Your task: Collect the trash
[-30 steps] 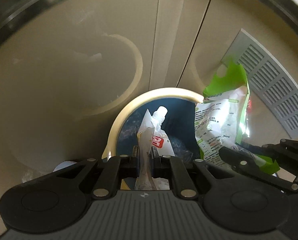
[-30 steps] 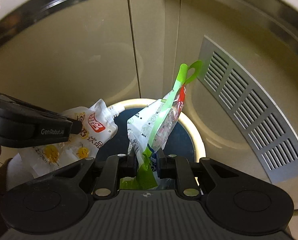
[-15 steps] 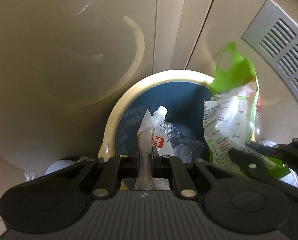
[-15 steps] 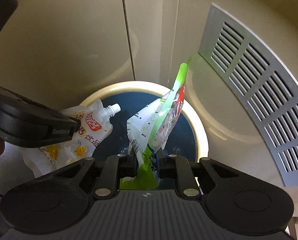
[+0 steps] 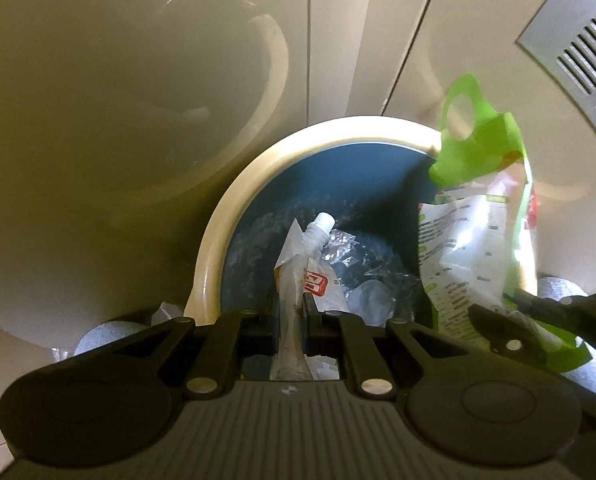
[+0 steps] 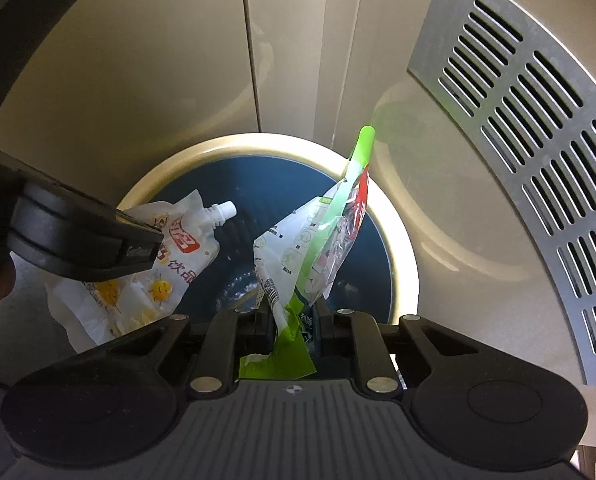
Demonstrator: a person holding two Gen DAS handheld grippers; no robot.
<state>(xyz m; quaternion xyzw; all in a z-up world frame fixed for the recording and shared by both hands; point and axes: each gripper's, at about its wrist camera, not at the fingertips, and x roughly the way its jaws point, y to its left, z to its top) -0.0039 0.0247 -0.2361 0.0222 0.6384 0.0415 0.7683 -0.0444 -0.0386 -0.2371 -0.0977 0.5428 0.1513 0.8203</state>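
Both grippers over the bin, each loaded.

Left gripper [image 5: 289, 312]: jaws pinched nearly together on a white spouted drink pouch [image 5: 298, 276]. Pouch hangs out ahead of the fingertips, spout end farthest from the gripper, red label showing. Directly beyond it, the open mouth of the trash bin [image 5: 225, 216]: cream rim, dark blue inside, crumpled clear plastic [image 5: 362, 276] at the bottom.

Right gripper [image 6: 291, 312]: jaws drawn in tight on the lower green edge of a green-and-white snack bag [image 6: 318, 248]; the bag stands up ahead of the fingertips, its green strip reaching past the far rim of the bin [image 6: 402, 248]. The left gripper's pouch [image 6: 177, 248] shows off to the left of this gripper, partly over the near-left rim.

Step in hand, as I read it: drop-off. Both pieces of trash are carried, not yet released, and both grippers point steeply down at the opening.

Next move calls for: letting go over the blue interior, not the rim. The snack bag is tall and light; its top leans toward the far rim, so it may catch there or slide outside. Judgement: bring it a little nearer bin centre before opening. The pouch sits well over the opening from the left view; opening the jaws should be enough. Pale rounded items lie outside the bin on either side, unidentifiable.
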